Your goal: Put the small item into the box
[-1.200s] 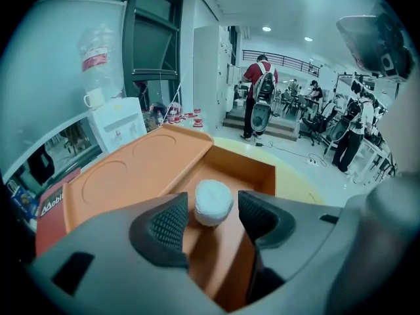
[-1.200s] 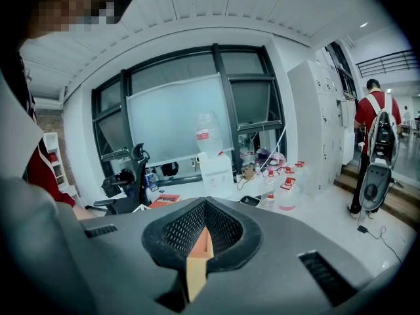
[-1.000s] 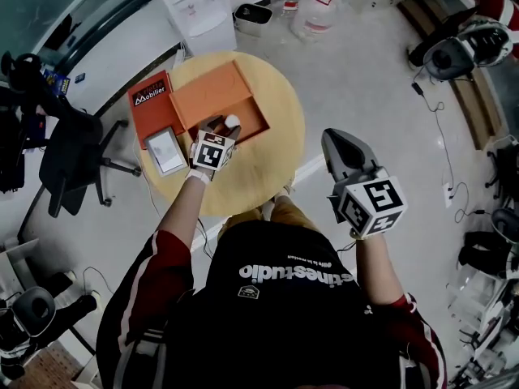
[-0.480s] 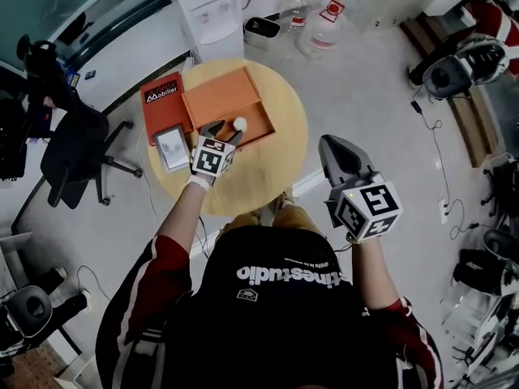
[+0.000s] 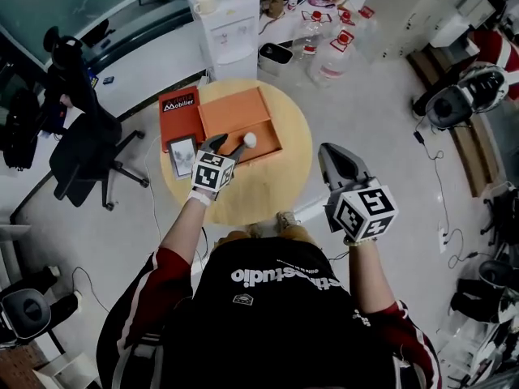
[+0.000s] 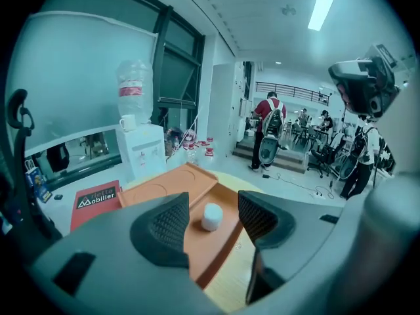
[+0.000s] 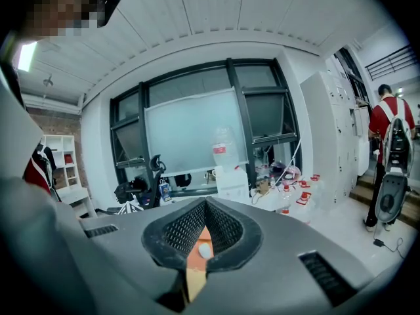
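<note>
Small white cylinder point(image 6: 211, 218) lies inside open orange box point(image 6: 167, 188), on its floor. Left gripper point(image 6: 213, 209) jaws wide apart, cylinder seen between them, untouched. Right gripper point(image 7: 205, 231) jaws pressed together, empty, off table. Cylinder likely light, maybe soft, roll-prone; pinch curved sides mid-height

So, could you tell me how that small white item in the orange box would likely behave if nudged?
The white item looks like a short cylinder standing on end, so it probably sits stable, but tipped over it could roll. Being small, it is likely light and may slide across the orange box floor.
</note>
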Motion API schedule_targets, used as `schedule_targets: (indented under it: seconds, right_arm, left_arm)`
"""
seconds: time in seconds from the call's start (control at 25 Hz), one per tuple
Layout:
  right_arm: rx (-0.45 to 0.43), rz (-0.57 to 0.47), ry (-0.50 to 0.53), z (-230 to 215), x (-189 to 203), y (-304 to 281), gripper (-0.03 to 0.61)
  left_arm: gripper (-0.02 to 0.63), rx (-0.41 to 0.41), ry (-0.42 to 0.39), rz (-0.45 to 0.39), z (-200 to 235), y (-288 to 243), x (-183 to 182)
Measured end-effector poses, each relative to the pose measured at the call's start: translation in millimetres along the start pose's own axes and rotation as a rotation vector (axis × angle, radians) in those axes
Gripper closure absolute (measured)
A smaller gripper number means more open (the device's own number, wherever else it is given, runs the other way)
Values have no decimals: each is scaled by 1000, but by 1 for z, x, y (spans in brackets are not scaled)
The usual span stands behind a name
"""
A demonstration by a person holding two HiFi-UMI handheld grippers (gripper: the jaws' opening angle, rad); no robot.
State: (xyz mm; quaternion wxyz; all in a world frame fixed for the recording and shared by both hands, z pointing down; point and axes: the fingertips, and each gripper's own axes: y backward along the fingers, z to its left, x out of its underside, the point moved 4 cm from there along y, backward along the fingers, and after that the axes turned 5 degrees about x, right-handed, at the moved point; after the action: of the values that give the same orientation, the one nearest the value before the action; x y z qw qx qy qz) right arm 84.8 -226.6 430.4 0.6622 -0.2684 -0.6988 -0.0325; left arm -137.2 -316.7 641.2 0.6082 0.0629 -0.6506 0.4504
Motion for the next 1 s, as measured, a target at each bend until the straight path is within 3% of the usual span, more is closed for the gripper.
schedule_targets:
  seconds: [0.44, 1.0]
  right_arm:
    - [-33, -54, -13, 9, -17, -5, 552]
    - [-79, -103, -26, 22, -41, -12, 551]
  left_arm:
    - [368, -27, -20, -102, -6, 50, -39]
    - [389, -65, -2, -352, -18, 135, -104]
